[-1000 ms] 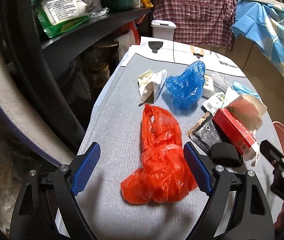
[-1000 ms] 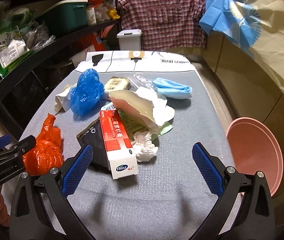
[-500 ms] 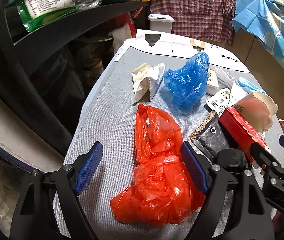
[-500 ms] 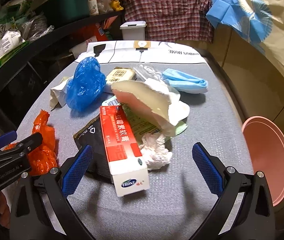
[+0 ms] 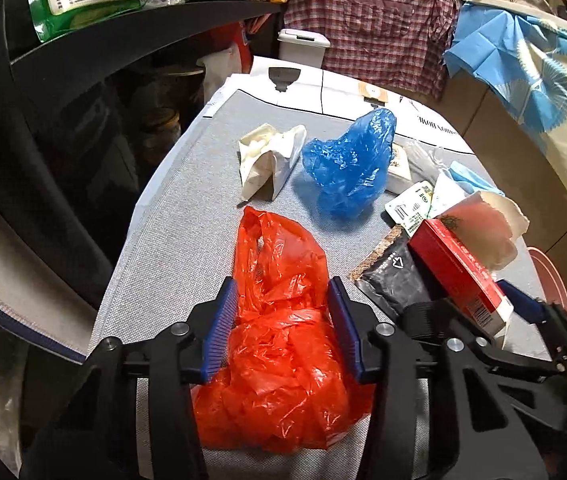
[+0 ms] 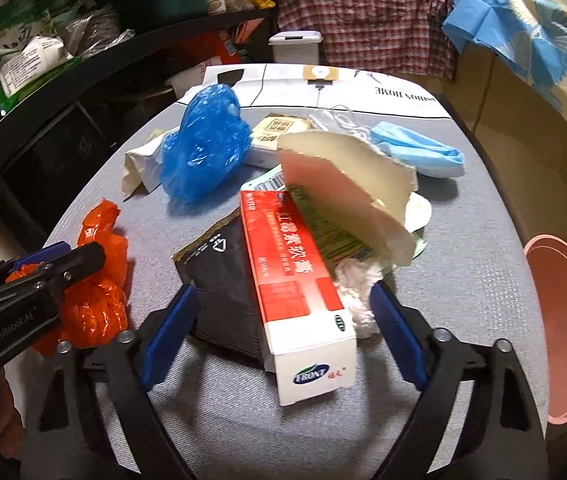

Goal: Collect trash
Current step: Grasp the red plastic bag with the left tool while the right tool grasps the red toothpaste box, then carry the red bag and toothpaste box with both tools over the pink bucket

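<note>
The orange plastic bag (image 5: 279, 344) lay crumpled at the lower centre of the left wrist view on the grey bench (image 5: 171, 240), its long axis running from the bottom of the frame up toward the blue plastic bag (image 5: 349, 162). The left tool (image 5: 281, 330) had just been closing; its blue pads (image 5: 221, 328) stood against both sides of the orange bag, pressing the bunched film. In the right wrist view, the red-and-white carton (image 6: 295, 280) lay at centre, its long axis running from upper left to lower right, the white end nearest the camera. The right tool (image 6: 279, 328) had just been closing; its fingers stood apart on either side of the carton, the black pouch (image 6: 223, 284) and the crumpled tissue (image 6: 357, 292), not pressing them. A pink basin (image 6: 563, 320) stood at the right edge, its contents not visible.
</note>
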